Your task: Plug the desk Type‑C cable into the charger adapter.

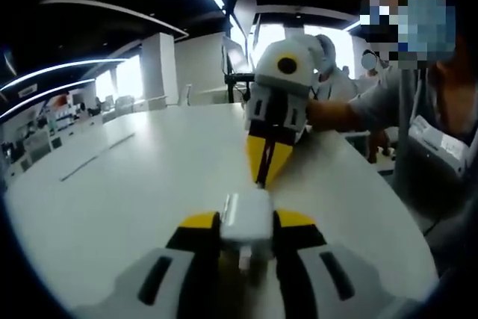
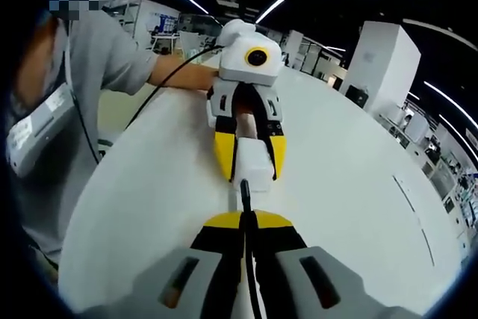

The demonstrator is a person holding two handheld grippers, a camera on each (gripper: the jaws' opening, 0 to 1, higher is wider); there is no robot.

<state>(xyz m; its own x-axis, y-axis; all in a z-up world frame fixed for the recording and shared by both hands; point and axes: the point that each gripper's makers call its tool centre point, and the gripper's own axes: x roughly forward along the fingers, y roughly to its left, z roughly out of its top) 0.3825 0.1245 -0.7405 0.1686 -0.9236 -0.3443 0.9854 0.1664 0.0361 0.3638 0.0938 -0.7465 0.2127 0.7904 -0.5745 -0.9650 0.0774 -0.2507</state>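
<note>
Left gripper view: left claw (image 1: 246, 235) clamps the white charger adapter (image 1: 246, 223) just above the white desk (image 1: 112, 184). Opposite, the right claw (image 1: 267, 166) points at it, tips pinched together. Right gripper view: right claw (image 2: 245, 218) grips the black Type-C cable (image 2: 245, 207), plug tip just short of the adapter (image 2: 251, 166). Person's sleeve (image 2: 97, 57) behind.

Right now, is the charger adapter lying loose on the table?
No. The left gripper is shut on the white charger adapter, with the right gripper holding the black cable at it.
</note>
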